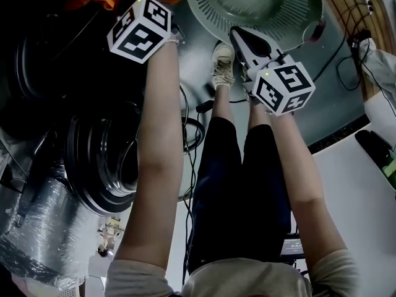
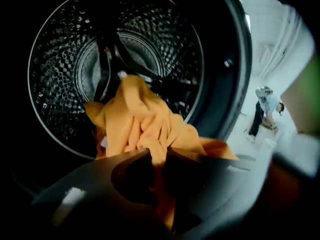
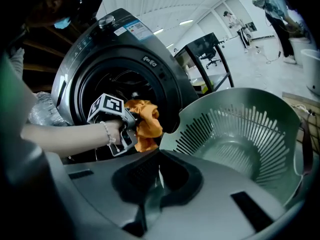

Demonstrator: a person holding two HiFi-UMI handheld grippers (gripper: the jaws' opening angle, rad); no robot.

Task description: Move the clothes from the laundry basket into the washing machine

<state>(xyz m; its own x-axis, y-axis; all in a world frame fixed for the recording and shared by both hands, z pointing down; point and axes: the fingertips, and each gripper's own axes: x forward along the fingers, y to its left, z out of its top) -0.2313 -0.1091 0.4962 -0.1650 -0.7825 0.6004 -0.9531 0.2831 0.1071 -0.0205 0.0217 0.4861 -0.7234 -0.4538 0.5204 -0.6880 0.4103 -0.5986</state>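
The left gripper (image 2: 157,156) has its jaws clamped on an orange garment (image 2: 140,119). Its own view shows the cloth pinched between them and bunched up in front, at the mouth of the perforated steel drum (image 2: 60,79). The right gripper (image 3: 159,176) has its jaws closed together with nothing in them. It points toward the laundry basket (image 3: 282,124), whose slotted grey-green wall stands just past the tips.

Only the right gripper view takes in the whole scene. It shows the dark grey washing machine (image 3: 127,39) with its round front opening, the left hand with a beaded bracelet (image 3: 106,133) on the wrist, and the garment held right at that opening. The left gripper view looks into the drum instead, which no other view does. The head view mostly shows both forearms, the left marker cube (image 1: 139,28), the right marker cube (image 1: 284,86), the person's legs and a pale shoe (image 1: 223,64). The basket rim lies at its top edge and a scrap of orange in its top left corner; the left jaws are hidden behind their cube there.

The floor (image 1: 198,48) is grey, with black cables (image 1: 193,132) trailing across it beside the machine. A foil-wrapped hose (image 1: 37,228) sits by the machine's side. Further back the room is bright and white, with a dark desk (image 3: 200,46) and an office chair, and another person (image 3: 277,9) bending over, well apart from the machine.
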